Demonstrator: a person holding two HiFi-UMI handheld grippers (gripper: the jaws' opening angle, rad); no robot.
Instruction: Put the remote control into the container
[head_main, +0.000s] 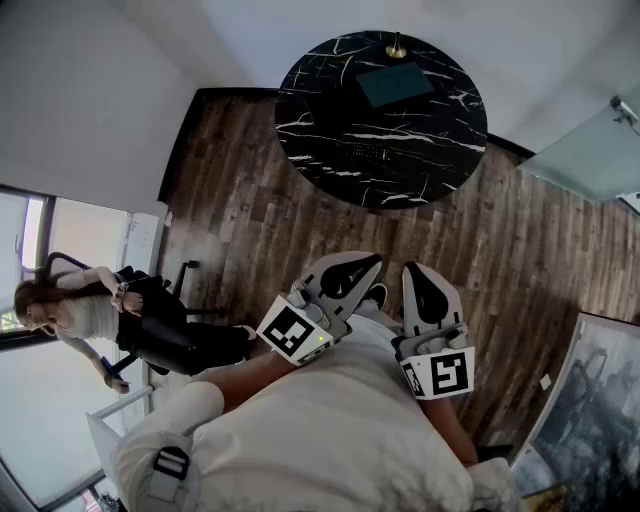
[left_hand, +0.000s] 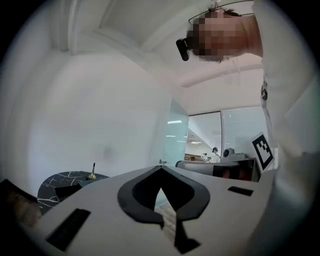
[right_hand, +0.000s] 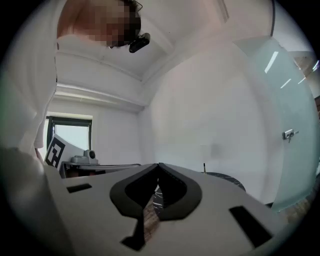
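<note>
The remote control, as far as we can judge, is the faint dark bar on the round marble surface. It is too small to be sure. The teal rectangle just beyond it looks like the container. Both are well apart from us. The left hand-held gripper and right hand-held gripper are closed on nothing. We should step closer and open one pair of jaws before reaching.

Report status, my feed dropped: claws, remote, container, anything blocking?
Left claw shut, empty. Right claw shut, empty. Remote apparently on black table, outside teal container. Only wood floor between; person off left.
</note>
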